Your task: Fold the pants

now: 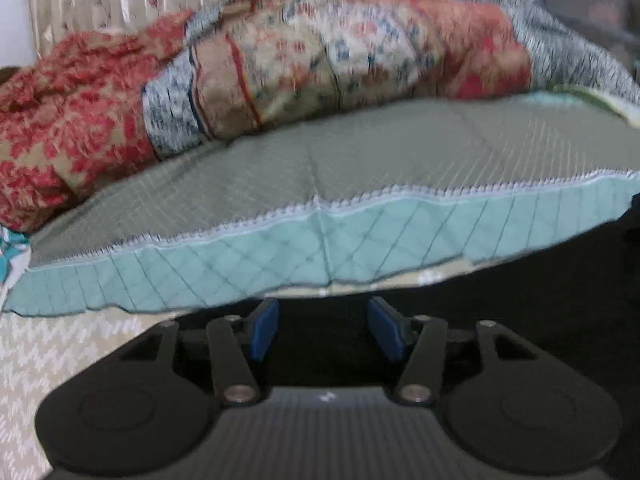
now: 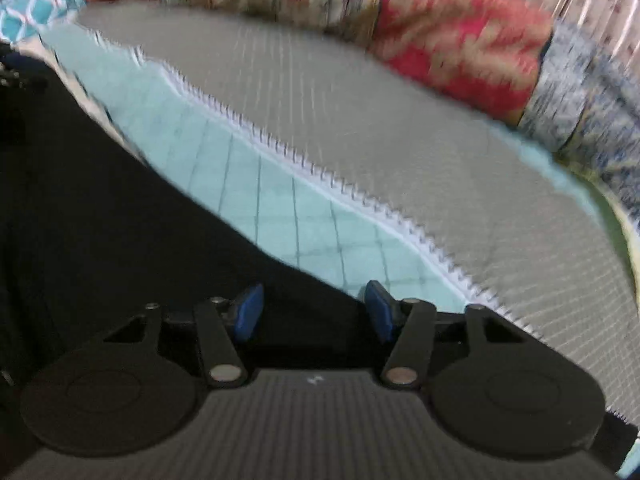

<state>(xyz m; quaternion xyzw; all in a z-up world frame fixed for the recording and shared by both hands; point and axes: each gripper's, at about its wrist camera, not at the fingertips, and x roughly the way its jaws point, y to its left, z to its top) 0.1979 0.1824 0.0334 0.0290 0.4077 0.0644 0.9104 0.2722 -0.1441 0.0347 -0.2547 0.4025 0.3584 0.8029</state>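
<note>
Black pants (image 1: 500, 280) lie as a dark mass on the bed, right under and in front of my left gripper (image 1: 323, 326). Its blue pads (image 1: 264, 328) stand apart, so it is open and holds nothing. In the right wrist view the black pants (image 2: 120, 220) fill the left and lower middle. My right gripper (image 2: 314, 312) is open above them, blue pads (image 2: 378, 316) apart and empty. Folds and edges of the pants are too dark to make out.
A grey quilt with a light blue border (image 1: 280, 248) lies just beyond the pants; it also shows in the right wrist view (image 2: 400, 140). A rolled red and floral blanket (image 1: 240, 80) sits behind it. A patterned bedsheet (image 1: 60, 352) shows at the left.
</note>
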